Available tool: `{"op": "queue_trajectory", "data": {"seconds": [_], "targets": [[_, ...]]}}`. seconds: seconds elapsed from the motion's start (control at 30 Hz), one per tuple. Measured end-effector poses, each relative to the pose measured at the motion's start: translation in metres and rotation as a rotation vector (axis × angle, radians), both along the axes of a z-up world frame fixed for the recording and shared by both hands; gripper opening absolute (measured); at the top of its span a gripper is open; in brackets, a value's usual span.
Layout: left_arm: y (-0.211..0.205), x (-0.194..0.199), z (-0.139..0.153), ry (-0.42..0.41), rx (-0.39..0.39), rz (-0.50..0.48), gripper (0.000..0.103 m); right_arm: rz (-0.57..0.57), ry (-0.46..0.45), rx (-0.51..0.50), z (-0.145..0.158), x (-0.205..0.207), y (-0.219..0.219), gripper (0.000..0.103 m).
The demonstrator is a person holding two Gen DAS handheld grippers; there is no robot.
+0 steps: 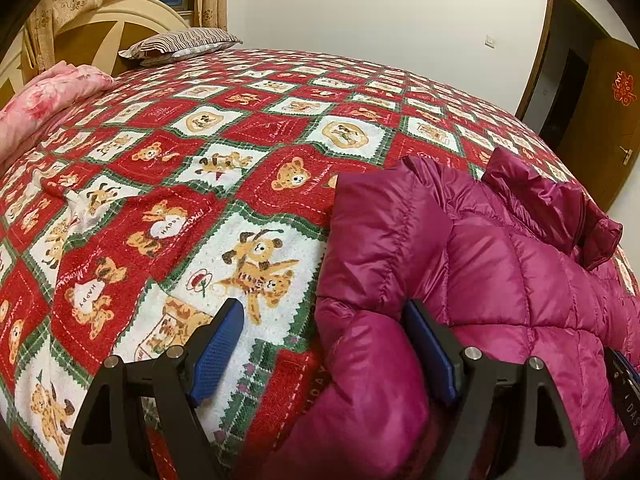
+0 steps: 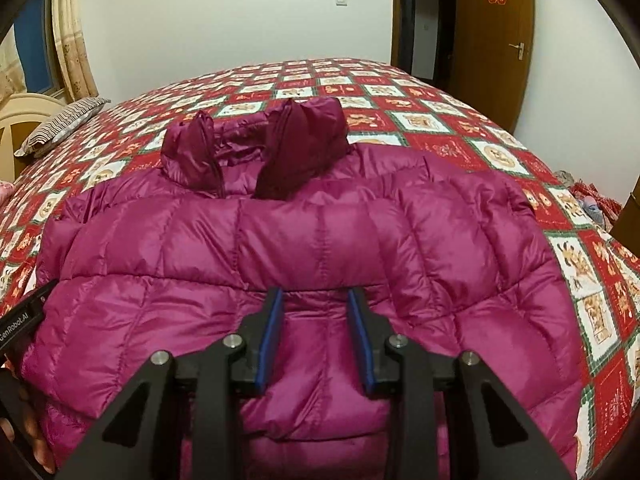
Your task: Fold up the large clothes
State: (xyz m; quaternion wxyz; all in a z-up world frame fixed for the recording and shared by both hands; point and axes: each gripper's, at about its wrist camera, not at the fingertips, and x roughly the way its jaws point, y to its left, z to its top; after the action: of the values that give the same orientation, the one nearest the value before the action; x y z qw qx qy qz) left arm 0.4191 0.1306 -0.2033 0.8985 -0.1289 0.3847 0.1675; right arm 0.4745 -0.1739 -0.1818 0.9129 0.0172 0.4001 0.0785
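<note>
Both tongs hang over the magenta puffer jacket (image 2: 312,248), which lies spread on the bed's red, white and green teddy-bear bedspread (image 1: 168,184). Over at the jacket's left edge, the left gripper (image 1: 324,344) stands spread wide, released: one blue pad (image 1: 218,350) hovers above the bare bedspread beside the jacket, the other sits against a puffed fold of the jacket's side, and that bulge rises up between the two without being pinched. Down at the jacket's near, lower part, the right gripper (image 2: 316,336) has its fingers drawn much closer together, with a ridge of quilted fabric standing between the blue pads; the pads lie right along that fabric on both sides, though whether they truly squeeze it or merely flank it I cannot tell.

At the jacket's far end its collar (image 2: 256,148) stands up in two darker lobes with the zip parted between them. Off the jacket's left edge, seen from the right side, a black bar of the other tool pokes in, with part of a hand below it.

Beyond the jacket's collar and to its left, a striped pillow (image 1: 180,42) rests by the pale headboard (image 1: 116,20), and a pink floral quilt (image 1: 44,100) is bunched near it. Past the jacket's right side a brown wooden door (image 2: 494,36) carries a red paper ornament.
</note>
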Motion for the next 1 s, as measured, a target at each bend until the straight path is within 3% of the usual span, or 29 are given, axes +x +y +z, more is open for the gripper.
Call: {"op": "queue_trajectory", "data": {"seconds": [0.43,0.6,0.67,0.7,0.87,1.0], "targets": [[0.0,-0.001,0.004,0.001,-0.007,-0.015,0.083,0.017,0.023,0.032,0.002,0.003,-0.003,0.037],[-0.017,-0.012,0.04,-0.054,0.113,-0.143,0.083,0.018,0.019,0.071,0.028,0.014,-0.026,0.041],[-0.02,-0.012,0.057,-0.091,0.149,-0.196,0.083,-0.017,0.005,0.111,0.046,0.03,-0.041,0.056],[-0.02,-0.009,0.066,-0.103,0.156,-0.221,0.083,-0.031,0.001,0.127,0.053,0.04,-0.045,0.059],[-0.014,0.024,0.095,-0.115,0.116,-0.277,0.083,-0.031,0.013,0.181,0.079,0.092,-0.032,0.063],[-0.022,0.054,0.105,-0.106,0.118,-0.312,0.083,-0.015,0.108,0.152,0.068,0.136,-0.003,0.065]]}}
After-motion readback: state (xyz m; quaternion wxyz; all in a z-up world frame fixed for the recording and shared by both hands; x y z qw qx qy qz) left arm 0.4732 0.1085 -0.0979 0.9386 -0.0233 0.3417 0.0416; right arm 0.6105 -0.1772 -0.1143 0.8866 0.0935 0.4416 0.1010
